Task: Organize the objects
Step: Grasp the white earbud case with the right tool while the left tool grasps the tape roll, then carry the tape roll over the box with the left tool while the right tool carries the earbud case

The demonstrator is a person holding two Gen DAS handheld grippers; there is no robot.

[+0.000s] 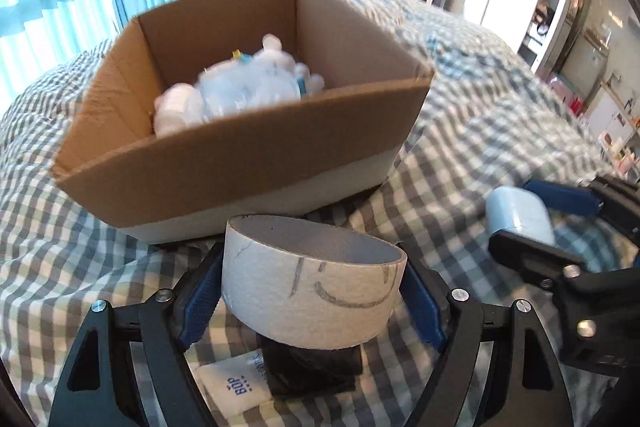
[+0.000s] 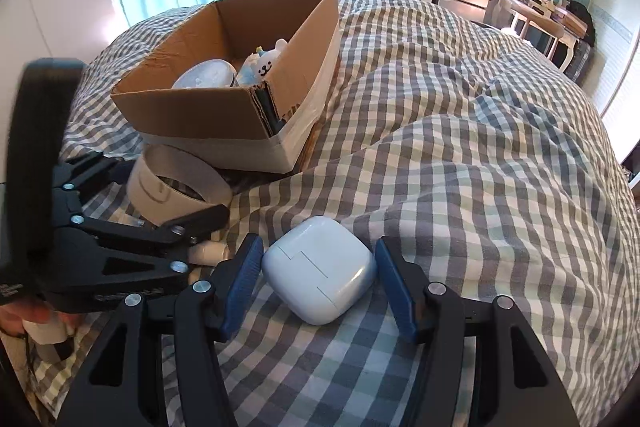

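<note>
A cardboard box (image 1: 248, 151) stands on the checked bedspread, holding a white plush toy (image 1: 240, 87) and a round tin (image 2: 204, 75). My left gripper (image 1: 312, 291) is shut on a white tape roll (image 1: 312, 283) and holds it just in front of the box, above the bed. It also shows in the right wrist view (image 2: 176, 187). My right gripper (image 2: 318, 275) has its blue pads on both sides of a pale blue earbud case (image 2: 320, 269) that lies on the bedspread; the left pad touches it and a small gap shows at the right pad.
A black object (image 1: 316, 367) and a white sachet (image 1: 236, 391) lie under the tape roll. Small white cylinders (image 2: 208, 253) lie by the left gripper. The checked bedspread (image 2: 460, 167) stretches right. Curtains, a fridge and a dressing table stand beyond the bed.
</note>
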